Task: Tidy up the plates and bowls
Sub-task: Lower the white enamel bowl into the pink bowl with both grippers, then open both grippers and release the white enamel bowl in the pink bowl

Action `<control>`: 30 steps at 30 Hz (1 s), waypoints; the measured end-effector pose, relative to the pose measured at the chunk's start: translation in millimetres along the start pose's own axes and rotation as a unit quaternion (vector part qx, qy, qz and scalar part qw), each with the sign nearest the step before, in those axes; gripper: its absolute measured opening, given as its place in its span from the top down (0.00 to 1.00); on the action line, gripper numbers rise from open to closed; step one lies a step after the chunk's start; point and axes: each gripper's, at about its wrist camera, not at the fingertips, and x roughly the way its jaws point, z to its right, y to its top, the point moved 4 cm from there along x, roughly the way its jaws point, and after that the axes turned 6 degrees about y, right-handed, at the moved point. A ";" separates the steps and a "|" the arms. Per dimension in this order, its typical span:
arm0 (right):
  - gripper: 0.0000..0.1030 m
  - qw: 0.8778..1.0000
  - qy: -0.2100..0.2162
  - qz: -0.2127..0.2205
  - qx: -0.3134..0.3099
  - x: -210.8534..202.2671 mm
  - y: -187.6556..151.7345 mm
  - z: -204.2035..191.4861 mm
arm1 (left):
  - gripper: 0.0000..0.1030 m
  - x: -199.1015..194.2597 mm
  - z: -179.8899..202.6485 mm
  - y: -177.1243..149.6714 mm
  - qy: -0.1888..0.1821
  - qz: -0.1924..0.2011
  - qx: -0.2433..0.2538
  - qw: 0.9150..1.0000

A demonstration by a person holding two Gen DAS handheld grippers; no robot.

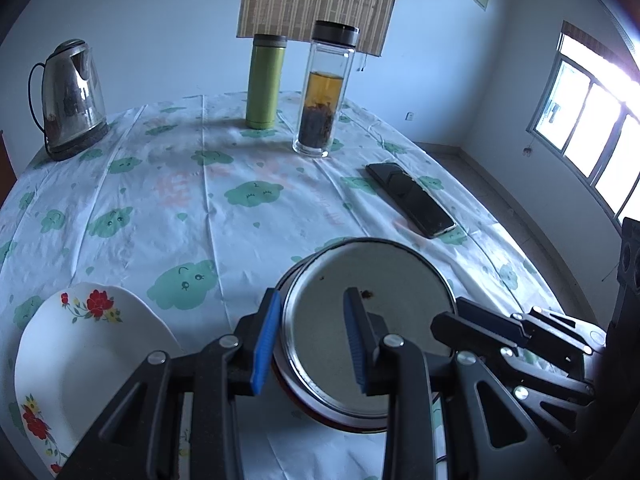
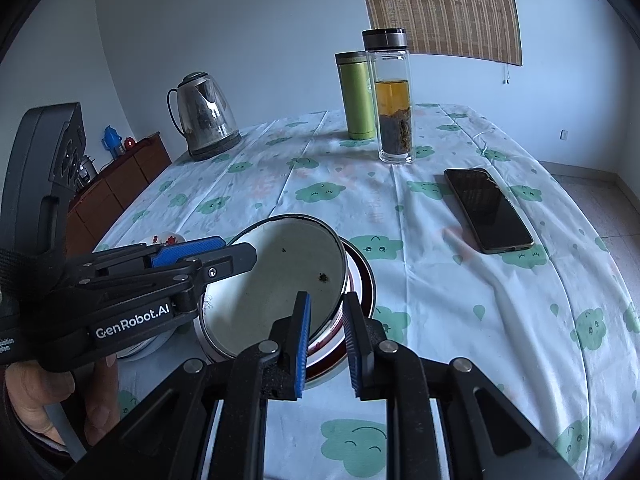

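Left wrist view: your left gripper [image 1: 312, 340] straddles the near rim of a shallow round metal bowl with a pale inner face [image 1: 370, 320], one blue pad outside the wall, one inside; whether the pads actually pinch the wall cannot be told. That bowl is tilted and leans on a dark red-rimmed dish [image 1: 344, 420] beneath it, near the front of the table. Inside the bowl: only a few dark specks of residue.

Your right gripper [image 2: 326, 344] sits at the same bowl's [image 2: 280, 280] opposite edge, jaws parted, rim between them, pads not clearly touching it. The red-rimmed dish [image 2: 362, 280] shows under the bowl here too.

A white ceramic plate with red flower print [image 1: 80, 360] lies to the left on the cloud-patterned tablecloth [image 1: 160, 200], partly hidden by your left gripper's frame and cut at the picture edge.

Further back: a clear glass bottle with a dark lid [image 1: 324, 92], holding amber tea over a dark layer of leaves; a green metal flask [image 1: 264, 80], contents unseen; a steel electric kettle [image 1: 70, 96]. A black phone [image 1: 412, 198] lies face up.

Writing: "GenRobot.AI" on the left gripper's [image 2: 224, 252] side; smaller print below it is unreadable.
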 end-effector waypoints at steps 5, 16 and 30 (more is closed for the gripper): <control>0.78 1.000 0.007 0.002 0.001 -1.9 0.0 -1.0 | 0.71 0.4 -2.7 0.9 -0.013 0.000 -0.011 1.000; 0.55 1.000 -0.007 0.017 -0.025 -9.5 -1.2 -8.3 | 0.61 -3.7 -15.5 4.9 -0.004 0.015 -0.030 0.999; 0.50 0.999 -0.049 0.014 0.011 14.0 7.2 28.4 | 0.45 5.7 -16.7 -2.4 0.012 -0.006 -0.025 1.000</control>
